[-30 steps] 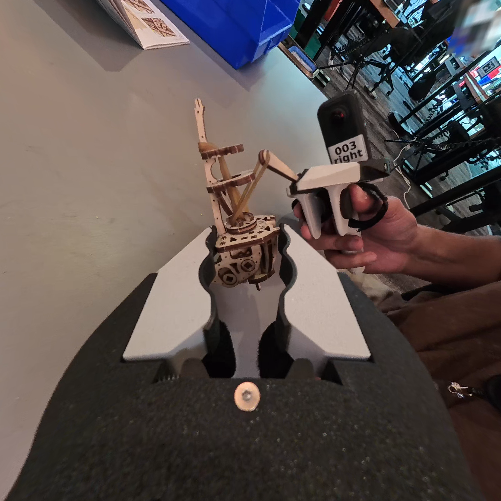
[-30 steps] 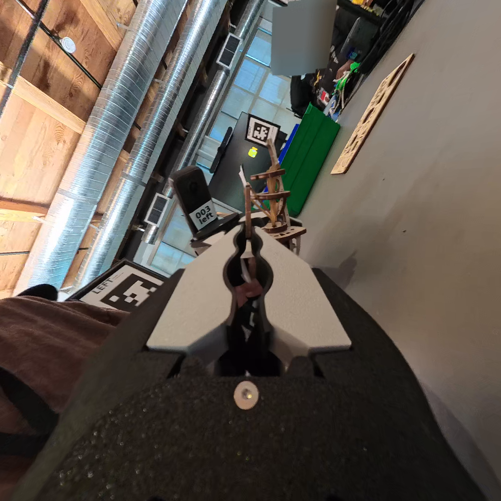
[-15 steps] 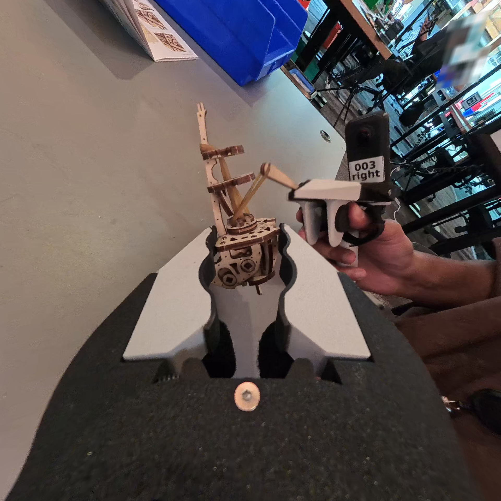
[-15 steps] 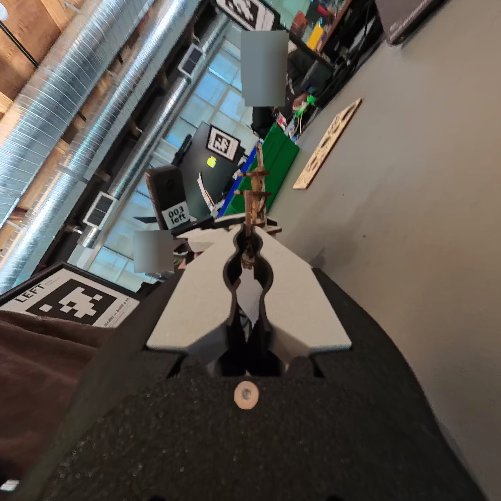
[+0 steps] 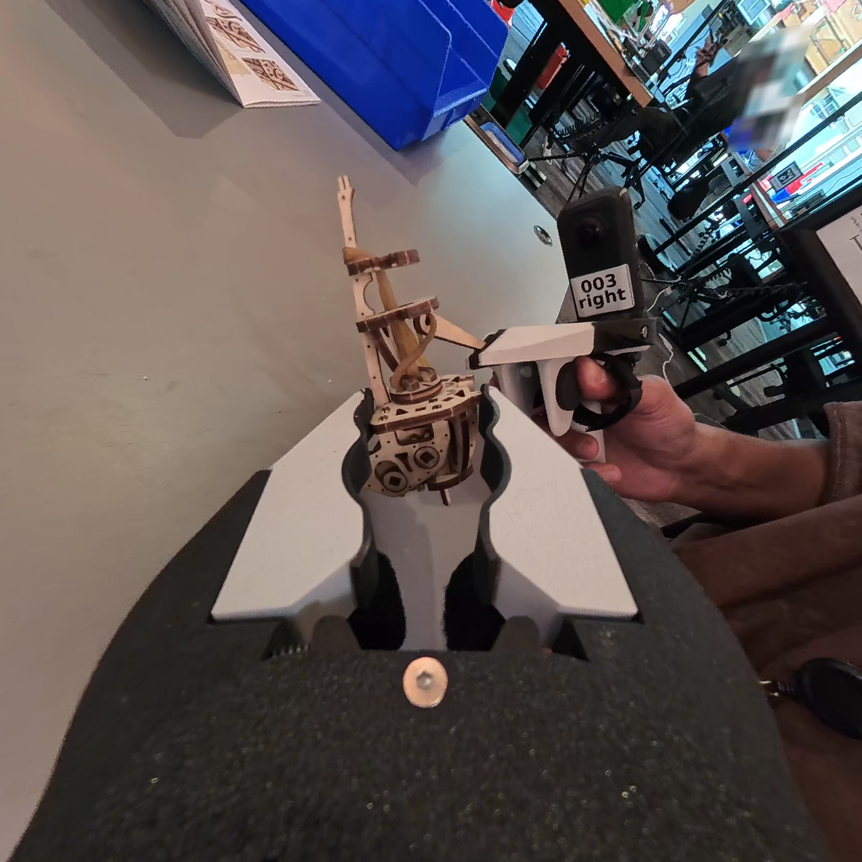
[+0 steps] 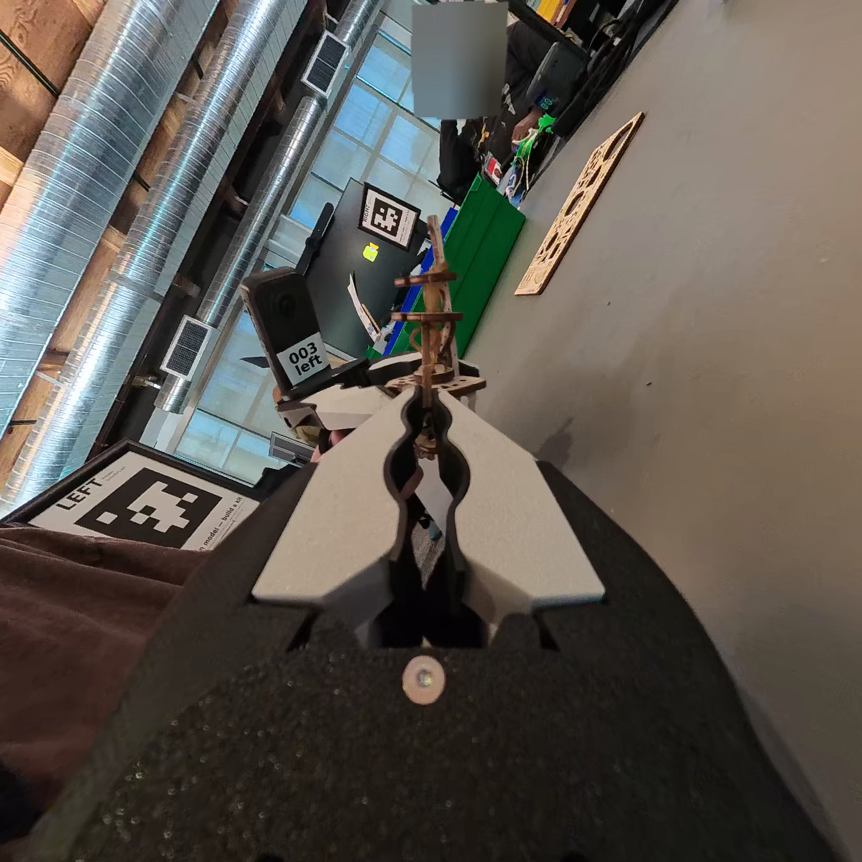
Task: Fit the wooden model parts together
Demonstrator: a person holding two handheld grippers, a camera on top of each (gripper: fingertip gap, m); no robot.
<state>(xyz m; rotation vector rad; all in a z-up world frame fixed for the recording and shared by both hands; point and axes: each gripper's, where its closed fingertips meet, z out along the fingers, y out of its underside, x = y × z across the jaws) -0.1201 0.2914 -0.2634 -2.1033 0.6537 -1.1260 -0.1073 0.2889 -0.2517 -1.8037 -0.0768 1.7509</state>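
There are two grippers, the left gripper (image 5: 422, 422) and the right gripper (image 5: 480, 357), each with two fingers, and one hand (image 5: 639, 438) shows. One wooden model (image 5: 410, 373) carries two round wooden rings on its one mast, and one loose wooden strip (image 5: 455, 333) meets it. On the one grey table (image 5: 140, 280) lie one blue bin (image 5: 387, 60), one booklet (image 5: 242, 56), one green bin (image 6: 485, 242) and one cut-out wooden sheet (image 6: 578, 205).

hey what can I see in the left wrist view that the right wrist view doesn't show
Only the left wrist view shows the blue bin, the booklet and the hand holding the right gripper. Only the right wrist view shows the wooden sheet, the green bin and ceiling ducts. Both show the wooden model, clamped in the left gripper, and the thin part the right gripper pinches.
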